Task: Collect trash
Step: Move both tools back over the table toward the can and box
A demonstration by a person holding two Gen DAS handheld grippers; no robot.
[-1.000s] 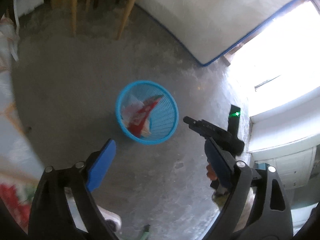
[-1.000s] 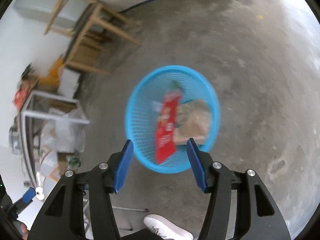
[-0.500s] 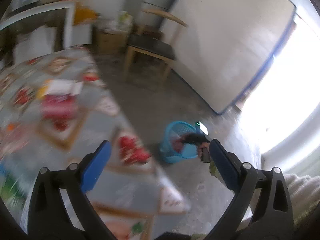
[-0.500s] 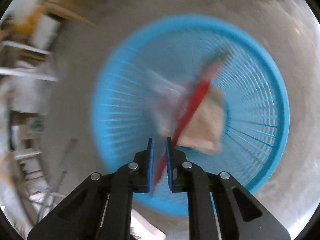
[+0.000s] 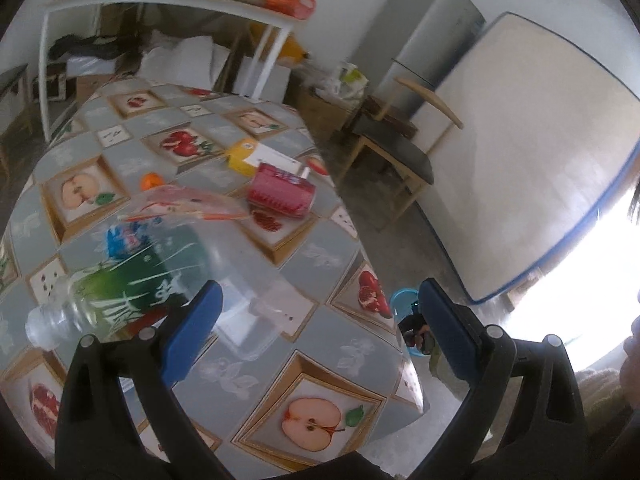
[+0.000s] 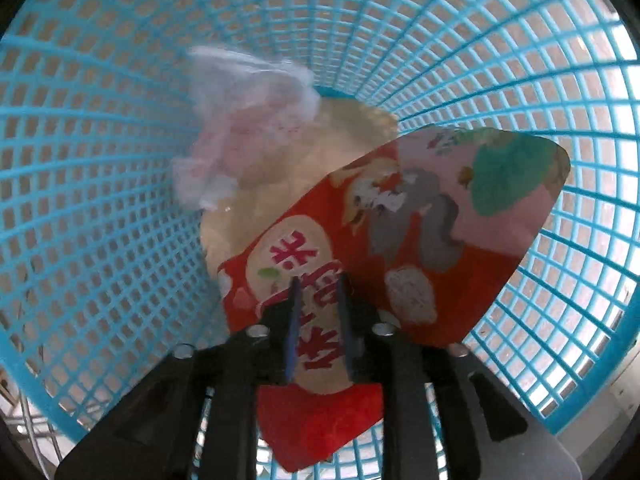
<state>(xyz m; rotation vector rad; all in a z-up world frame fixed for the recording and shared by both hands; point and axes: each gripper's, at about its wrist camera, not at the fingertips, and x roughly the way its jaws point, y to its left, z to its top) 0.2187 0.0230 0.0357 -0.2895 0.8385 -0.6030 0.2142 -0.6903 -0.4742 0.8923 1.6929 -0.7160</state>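
Your right claw (image 6: 318, 312), jaws narrowly parted and just reopened, leaves a red snack wrapper (image 6: 400, 240) in the blue basket (image 6: 100, 160); your spread left claw (image 5: 320, 328) faces the bench's (image 5: 320, 360) bottle (image 5: 132, 280), can (image 5: 280, 195) and cartons.

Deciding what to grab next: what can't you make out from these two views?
- Left wrist: the blue basket is nearly hidden by the table edge and the left gripper.
- Left wrist: the bottle label is blurred.
- Right wrist: the red wrapper covers the basket bottom; whether the right gripper touches it is unclear.
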